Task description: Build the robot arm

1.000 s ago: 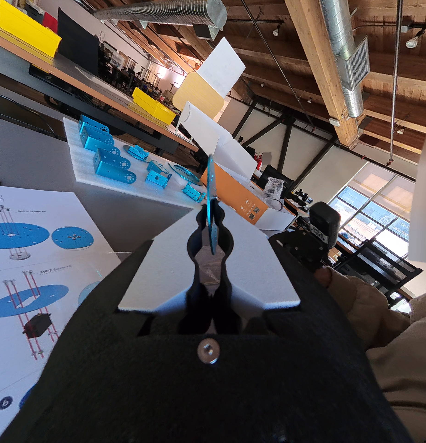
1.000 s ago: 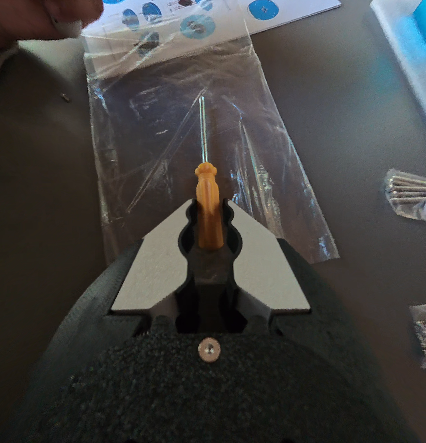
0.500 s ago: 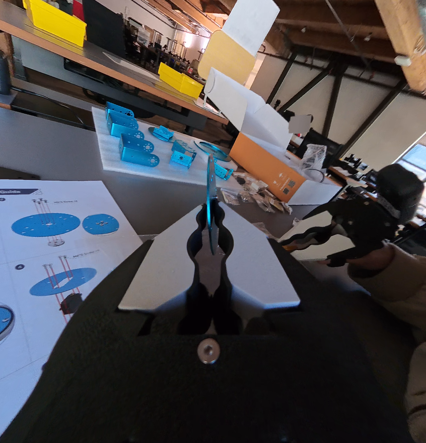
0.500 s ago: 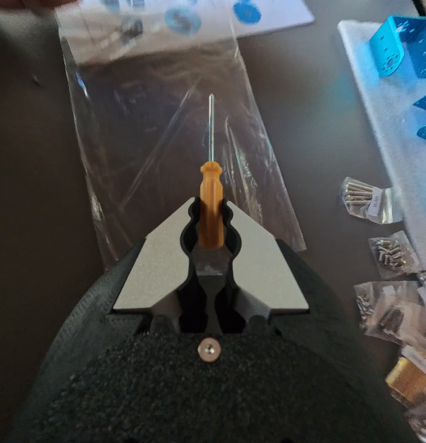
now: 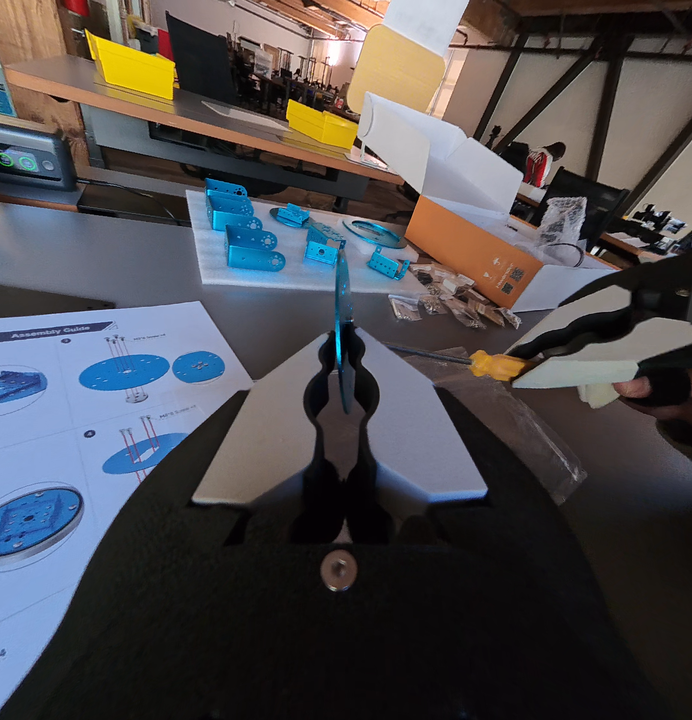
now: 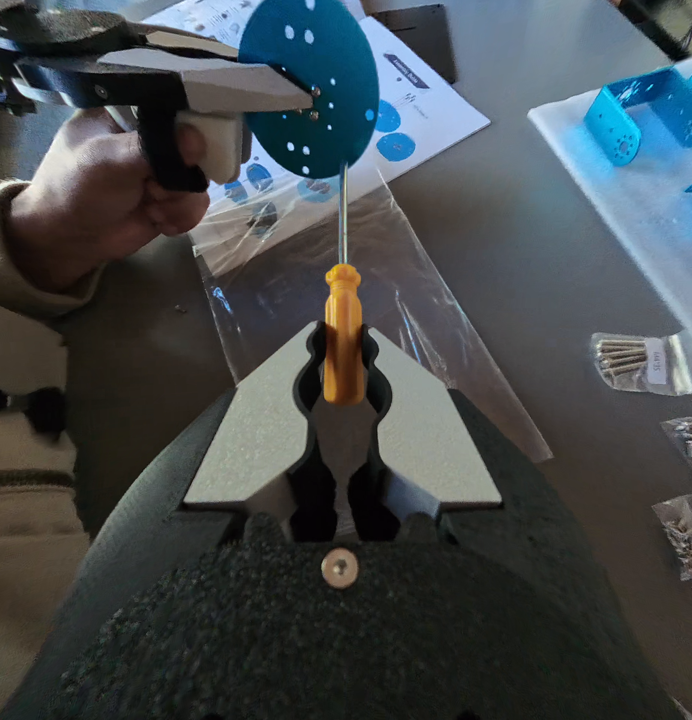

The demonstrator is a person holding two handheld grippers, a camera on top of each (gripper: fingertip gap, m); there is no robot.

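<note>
My left gripper (image 5: 342, 335) is shut on a round blue metal disc (image 5: 342, 296) with small holes, seen edge-on in the left wrist view and held upright above the table. In the right wrist view the disc (image 6: 317, 78) faces me, held by the left gripper (image 6: 309, 93) at upper left. My right gripper (image 6: 342, 327) is shut on an orange-handled screwdriver (image 6: 342, 335). Its thin shaft (image 6: 342, 214) points at the disc's lower edge. In the left wrist view the right gripper (image 5: 516, 356) comes in from the right with the screwdriver (image 5: 492, 364) pointing left.
A printed guide sheet (image 5: 83, 389) lies on the grey table at left. A clear plastic bag (image 6: 375, 311) lies under the screwdriver. Blue brackets (image 5: 251, 237) sit on white foam (image 5: 220, 280). Small screw bags (image 6: 640, 362) lie at right. An open orange box (image 5: 473, 249) stands behind. Some 12 cm of space lies between my two pairs of fingers.
The left gripper has tilted down toward the table with the disc. The right gripper has come closer with the screwdriver, and its tip now reaches the disc's edge.
</note>
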